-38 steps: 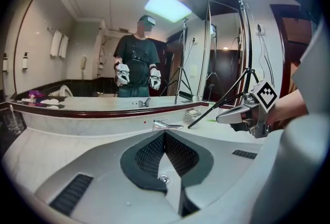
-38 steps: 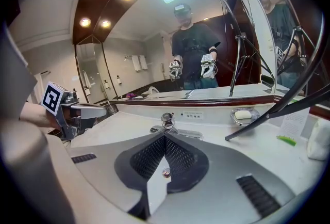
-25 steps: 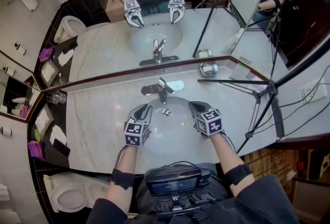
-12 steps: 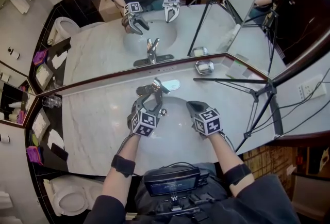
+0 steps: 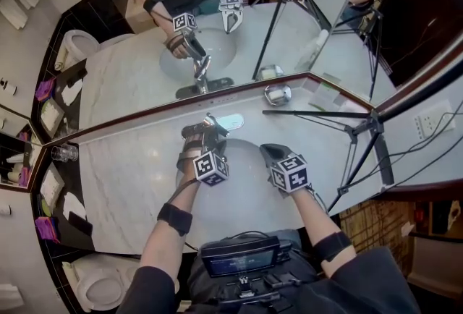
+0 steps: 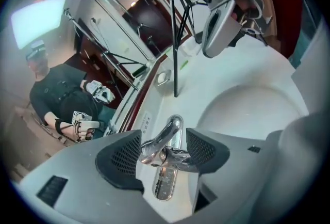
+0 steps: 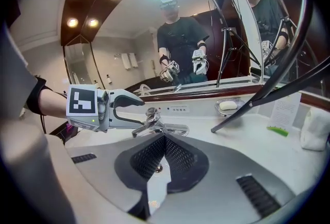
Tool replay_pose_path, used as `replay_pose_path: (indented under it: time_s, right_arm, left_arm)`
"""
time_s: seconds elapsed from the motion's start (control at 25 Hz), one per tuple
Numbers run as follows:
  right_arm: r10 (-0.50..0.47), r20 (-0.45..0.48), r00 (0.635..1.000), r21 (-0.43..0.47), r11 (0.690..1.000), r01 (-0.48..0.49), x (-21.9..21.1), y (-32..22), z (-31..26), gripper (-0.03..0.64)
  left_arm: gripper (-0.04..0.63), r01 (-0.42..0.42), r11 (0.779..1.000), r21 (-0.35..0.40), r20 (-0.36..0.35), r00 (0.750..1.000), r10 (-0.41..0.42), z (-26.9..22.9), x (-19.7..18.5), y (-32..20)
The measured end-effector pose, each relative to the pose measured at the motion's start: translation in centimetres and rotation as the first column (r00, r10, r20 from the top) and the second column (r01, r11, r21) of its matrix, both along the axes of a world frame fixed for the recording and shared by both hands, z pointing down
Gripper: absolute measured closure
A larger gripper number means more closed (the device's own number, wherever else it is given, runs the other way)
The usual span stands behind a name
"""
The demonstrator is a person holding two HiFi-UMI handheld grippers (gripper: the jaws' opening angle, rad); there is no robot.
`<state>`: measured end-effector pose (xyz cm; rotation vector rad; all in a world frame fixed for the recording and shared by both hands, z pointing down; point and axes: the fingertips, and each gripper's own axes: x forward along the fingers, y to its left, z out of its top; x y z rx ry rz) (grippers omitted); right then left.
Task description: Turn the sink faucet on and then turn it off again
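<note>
Most of the scene is a pale marble counter (image 5: 123,175) with an oval basin (image 5: 244,197) sunk into it. Over the basin's near right side hangs the right gripper (image 7: 164,153), its jaws closed together on nothing. At the basin's far rim is the left gripper (image 6: 162,152). Its jaws have just been opening and now stand wide to either side of the faucet (image 5: 210,124), with the pads seemingly clear of the metal. The faucet stands fixed on the counter behind the basin's far rim. Its lever (image 6: 166,135) lies between the left pads. Polished chrome will probably be rigid and slick. I would pinch the lever across its narrow sides near the free end, where leverage is best.
</note>
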<state>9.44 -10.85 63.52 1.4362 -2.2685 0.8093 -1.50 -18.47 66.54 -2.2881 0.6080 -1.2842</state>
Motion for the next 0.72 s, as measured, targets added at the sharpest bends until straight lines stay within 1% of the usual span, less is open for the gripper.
replay_pose_path:
  time_s: [0.16,0.32,0.52,0.72]
  right_arm:
    - [0.022,0.000,1.000,-0.008,1.000,-0.022,0.9,0.1,0.3,0.592]
    - [0.034,-0.005,0.999,-0.017,0.999,-0.034,1.8,0.1,0.6,0.592]
    - [0.046,-0.006,0.999,-0.018,0.999,-0.046,2.3,0.0,0.7,0.592]
    - [0.046,-0.004,0.999,-0.021,0.999,-0.046,2.3,-0.1,0.7,0.592]
  left_arm:
    - [0.322,-0.011,1.000,-0.002,0.022,1.000,0.011,1.2,0.6,-0.6]
    - [0.322,-0.009,1.000,-0.025,0.036,0.999,0.010,2.6,1.0,-1.0]
    - [0.324,0.011,1.000,-0.015,0.028,1.000,-0.011,3.0,1.5,-1.7]
    - [0.328,0.043,0.999,-0.014,-0.007,0.999,-0.043,2.4,1.9,-2.8]
